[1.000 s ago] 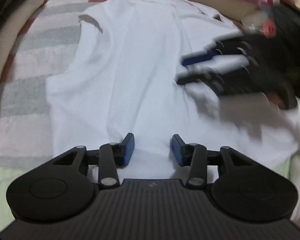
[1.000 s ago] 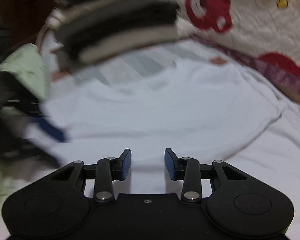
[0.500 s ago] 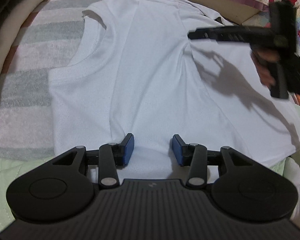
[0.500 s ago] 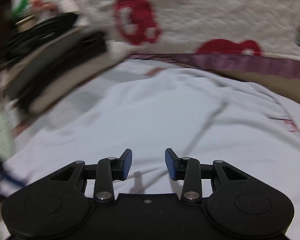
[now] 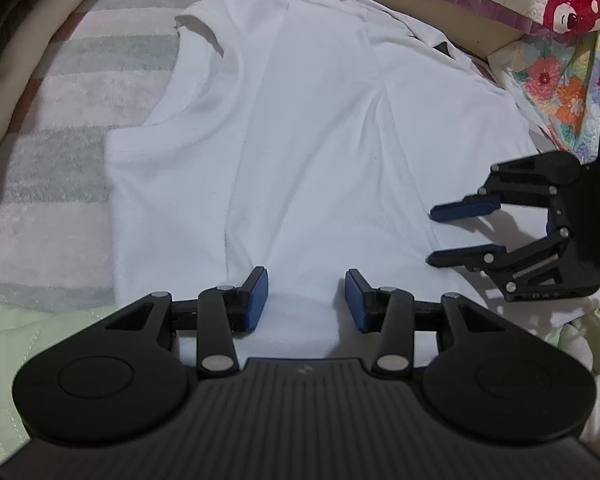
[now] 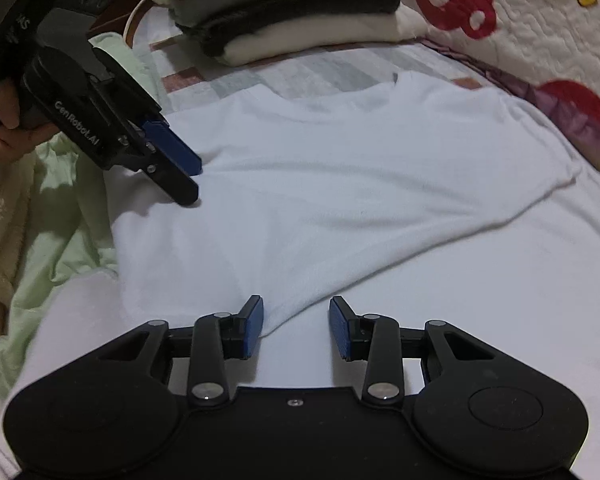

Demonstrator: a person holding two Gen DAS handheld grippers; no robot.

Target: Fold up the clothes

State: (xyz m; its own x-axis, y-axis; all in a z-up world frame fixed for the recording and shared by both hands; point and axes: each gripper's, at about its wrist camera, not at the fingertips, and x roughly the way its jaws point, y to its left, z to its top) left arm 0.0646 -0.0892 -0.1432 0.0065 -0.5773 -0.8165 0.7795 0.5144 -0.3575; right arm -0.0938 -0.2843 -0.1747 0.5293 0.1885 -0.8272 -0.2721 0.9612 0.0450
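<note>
A white T-shirt (image 5: 300,140) lies spread on the bed, one side folded in over its body, a sleeve at the upper left. My left gripper (image 5: 306,300) hovers open over the shirt's near hem, nothing between its blue pads. My right gripper (image 5: 446,236) shows at the right of the left wrist view, open, fingers pointing onto the shirt's right edge. In the right wrist view the right gripper (image 6: 296,322) is open low over the white T-shirt (image 6: 360,184), straddling a folded edge. The left gripper (image 6: 188,182) appears there at the upper left, held by a hand (image 6: 4,120).
A stack of folded grey and cream clothes (image 6: 284,12) sits on the bed beyond the shirt. A striped towel-like blanket (image 5: 72,104) lies under the shirt. Quilted bedding with red bear prints (image 6: 500,12) rises behind. Pale green fabric (image 6: 64,208) bunches at the near corner.
The right gripper swept from above the shirt's middle down to its right edge, turning to face across the shirt. The left gripper stayed at the near hem.
</note>
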